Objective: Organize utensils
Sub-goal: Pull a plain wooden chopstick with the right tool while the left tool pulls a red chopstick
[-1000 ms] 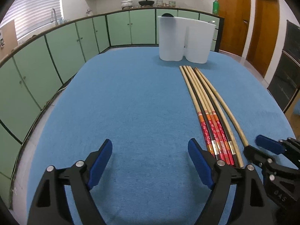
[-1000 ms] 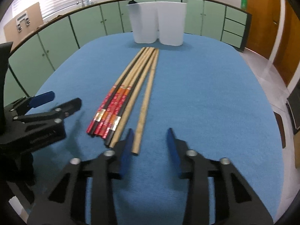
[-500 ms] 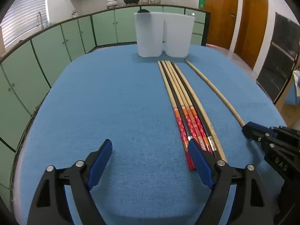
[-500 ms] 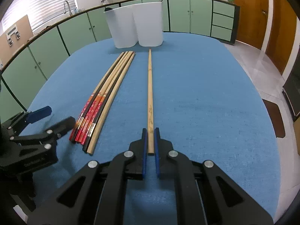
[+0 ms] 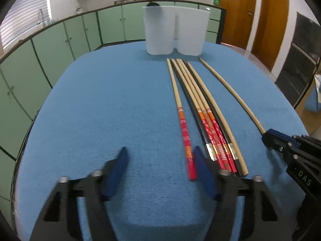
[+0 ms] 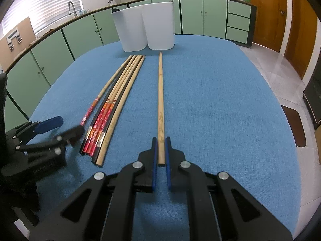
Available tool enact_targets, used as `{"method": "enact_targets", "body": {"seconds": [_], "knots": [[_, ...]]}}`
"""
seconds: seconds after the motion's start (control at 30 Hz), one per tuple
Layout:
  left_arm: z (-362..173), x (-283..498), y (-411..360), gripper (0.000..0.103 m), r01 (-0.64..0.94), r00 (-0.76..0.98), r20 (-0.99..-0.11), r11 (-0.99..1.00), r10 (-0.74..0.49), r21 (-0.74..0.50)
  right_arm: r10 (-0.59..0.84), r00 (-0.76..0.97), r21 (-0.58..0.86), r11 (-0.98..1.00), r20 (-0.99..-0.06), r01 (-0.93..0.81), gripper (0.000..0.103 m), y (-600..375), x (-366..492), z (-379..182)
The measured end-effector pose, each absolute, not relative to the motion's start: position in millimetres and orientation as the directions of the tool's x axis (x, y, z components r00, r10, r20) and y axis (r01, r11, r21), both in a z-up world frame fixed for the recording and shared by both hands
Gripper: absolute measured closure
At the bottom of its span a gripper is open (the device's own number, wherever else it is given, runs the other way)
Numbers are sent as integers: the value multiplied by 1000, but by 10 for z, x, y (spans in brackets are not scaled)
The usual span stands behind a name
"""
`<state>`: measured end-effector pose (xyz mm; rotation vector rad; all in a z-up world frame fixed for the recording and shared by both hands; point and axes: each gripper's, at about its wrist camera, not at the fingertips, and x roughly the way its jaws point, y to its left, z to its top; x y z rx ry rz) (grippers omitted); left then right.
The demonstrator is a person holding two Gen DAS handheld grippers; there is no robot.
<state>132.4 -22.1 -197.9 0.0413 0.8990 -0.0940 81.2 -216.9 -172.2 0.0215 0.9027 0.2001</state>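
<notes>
Several long chopsticks lie in a bundle on the blue tablecloth, also seen in the right wrist view. One red-handled chopstick lies split off to the bundle's left. My left gripper is open, its right finger between that chopstick and the bundle. My right gripper is shut on the end of a plain wooden chopstick, which lies apart to the right. Two white holders stand at the far end.
Green cabinets curve around the table's far and left sides. A wooden door is at the back right. The table edge drops to tiled floor on the right.
My right gripper closed on the plain wooden chopstick and drew it right, away from the bundle. My left gripper narrowed, and one red chopstick has split off to the left.
</notes>
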Motion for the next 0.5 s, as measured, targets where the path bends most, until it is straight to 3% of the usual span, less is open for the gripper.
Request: {"method": "enact_targets", "body": {"seconds": [0.03,0.1,0.17,0.33,0.5], "knots": [[-1977,1325,-207,59,94,621,-782,996,-59,-1,180,603,101,982,-777,-162,97,-2172,809,-1719],[-1969,1323,-170,80,83,624,-780,997,-50,3,167,607,93,984,-777,-152,97,-2182,803,-1715],[-1965,1321,-112,91,63,625,-780,998,-35,5,154,610,89,987,-777,-137,97,-2191,811,-1715],[-1954,1291,22,97,-13,628,-778,1000,13,6,138,611,91,990,-780,-107,97,-2235,836,-1720],[-1955,1402,92,95,-15,624,-781,999,-25,-45,138,606,84,990,-783,-117,95,-2239,959,-1720]]}}
